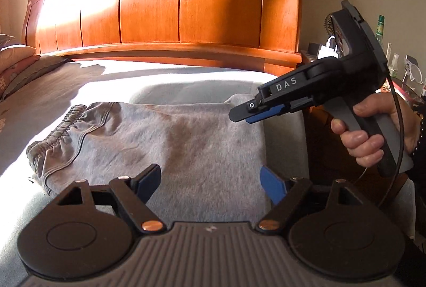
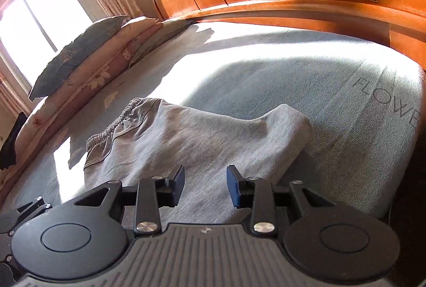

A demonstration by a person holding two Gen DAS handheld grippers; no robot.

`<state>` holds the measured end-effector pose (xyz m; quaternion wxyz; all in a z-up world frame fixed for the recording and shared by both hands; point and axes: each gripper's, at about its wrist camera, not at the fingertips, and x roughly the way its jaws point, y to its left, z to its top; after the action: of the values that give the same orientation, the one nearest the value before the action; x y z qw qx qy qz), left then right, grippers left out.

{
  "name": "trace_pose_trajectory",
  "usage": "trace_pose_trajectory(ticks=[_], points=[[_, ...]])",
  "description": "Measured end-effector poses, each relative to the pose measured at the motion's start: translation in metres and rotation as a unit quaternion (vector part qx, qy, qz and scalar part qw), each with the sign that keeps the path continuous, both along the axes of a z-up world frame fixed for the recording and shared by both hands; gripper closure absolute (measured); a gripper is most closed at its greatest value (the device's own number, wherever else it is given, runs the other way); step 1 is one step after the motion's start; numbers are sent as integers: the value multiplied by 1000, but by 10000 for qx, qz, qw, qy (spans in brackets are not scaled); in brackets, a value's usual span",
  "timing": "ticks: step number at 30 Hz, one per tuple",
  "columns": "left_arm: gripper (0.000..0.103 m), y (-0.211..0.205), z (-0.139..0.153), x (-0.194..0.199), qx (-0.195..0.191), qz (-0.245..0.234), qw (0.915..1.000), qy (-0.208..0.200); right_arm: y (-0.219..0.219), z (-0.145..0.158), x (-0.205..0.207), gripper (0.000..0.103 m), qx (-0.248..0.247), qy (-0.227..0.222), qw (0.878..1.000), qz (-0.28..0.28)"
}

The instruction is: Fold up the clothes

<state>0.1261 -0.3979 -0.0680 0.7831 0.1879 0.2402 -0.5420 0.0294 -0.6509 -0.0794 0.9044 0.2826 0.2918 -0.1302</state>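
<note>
A grey pair of trousers (image 1: 186, 143) with an elastic waistband (image 1: 57, 132) lies folded on the blue-grey bedsheet (image 1: 186, 74). A brownish stain marks its middle. My left gripper (image 1: 210, 183) hovers over the near edge of the trousers, jaws wide open and empty. A hand (image 1: 362, 138) holds my right gripper (image 1: 247, 114) above the garment's right far corner. In the right wrist view the right gripper (image 2: 206, 187) stands over the trousers (image 2: 199, 138), its blue pads (image 2: 235, 190) apart with nothing pinched between them.
An orange wooden headboard (image 1: 173, 7) closes off the far side of the bed. Stacked pillows (image 2: 87, 69) lie at the left by a window (image 2: 40, 15) and curtain. A nightstand with bottles (image 1: 380, 29) stands at the right, past the bed's edge (image 2: 407, 154).
</note>
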Motion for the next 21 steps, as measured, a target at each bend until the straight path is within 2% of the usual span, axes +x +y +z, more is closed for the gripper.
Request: trace_pose_trajectory(ticks=[2,4,6,9,12,14,18,21], points=[[21,-4,-14,14,146,194,9997,81,-4,-11,0,62,-49,100,9999,-30],[21,4,-27,26,178,332,9985,392,-9,-22,-2,59,-36,208,9997,-79],[20,16,-32,28,210,404,9981,407,-14,-27,-7,59,-81,233,9997,-72],[20,26,-24,27,201,429,9982,374,-15,-20,-11,55,-338,320,9988,-134],[19,30,-9,31,-93,366,9985,397,-14,-5,-9,46,-714,35,9973,-157],[16,23,-5,37,-176,387,9984,376,-19,1,-1,44,-829,-77,9963,-216],[16,10,-19,58,-15,711,9949,721,-37,-11,14,44,-579,234,9967,-512],[16,23,-26,70,-50,949,9909,954,-40,-6,15,44,-601,325,9961,-556]])
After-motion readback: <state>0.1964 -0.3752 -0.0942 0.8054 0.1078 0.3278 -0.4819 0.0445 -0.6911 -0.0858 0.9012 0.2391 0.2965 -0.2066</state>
